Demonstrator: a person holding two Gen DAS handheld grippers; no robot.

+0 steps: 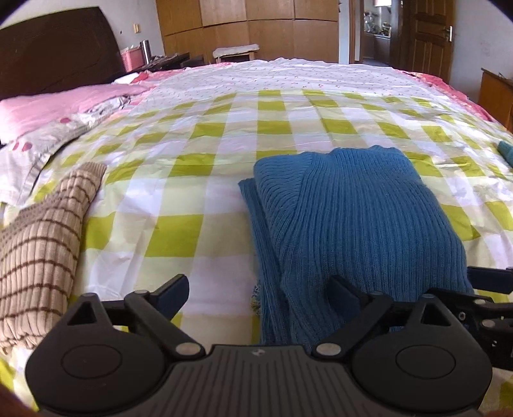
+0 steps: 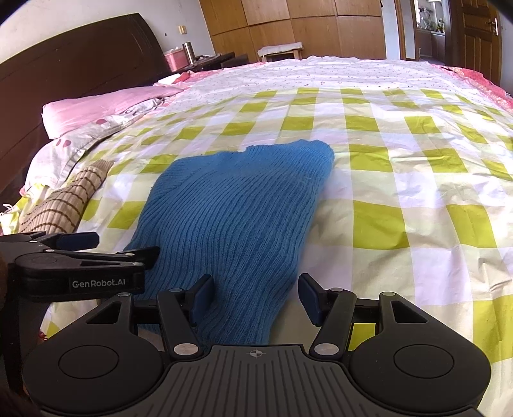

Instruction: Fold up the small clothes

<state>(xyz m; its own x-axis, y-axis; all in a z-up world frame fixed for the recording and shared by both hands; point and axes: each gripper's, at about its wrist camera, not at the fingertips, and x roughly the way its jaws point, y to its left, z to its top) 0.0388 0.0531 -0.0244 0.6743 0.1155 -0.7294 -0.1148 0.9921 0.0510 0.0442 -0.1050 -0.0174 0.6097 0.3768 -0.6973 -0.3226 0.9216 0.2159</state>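
A blue ribbed knit sweater (image 1: 349, 218) lies folded lengthwise on the green-and-white checked bedspread (image 1: 198, 141). It also shows in the right wrist view (image 2: 237, 205). My left gripper (image 1: 259, 293) is open, its right finger over the sweater's near left edge. My right gripper (image 2: 256, 300) is open, straddling the sweater's near end just above it. In the right wrist view the left gripper (image 2: 77, 253) shows from the side at the sweater's left edge. Neither gripper holds anything.
A beige brown-striped knit garment (image 1: 41, 237) lies at the left on the bed. Pink pillows (image 1: 54, 112) and a dark headboard (image 1: 54, 51) are at the far left. Wardrobe (image 1: 250, 29) and door (image 1: 426, 35) stand beyond the bed.
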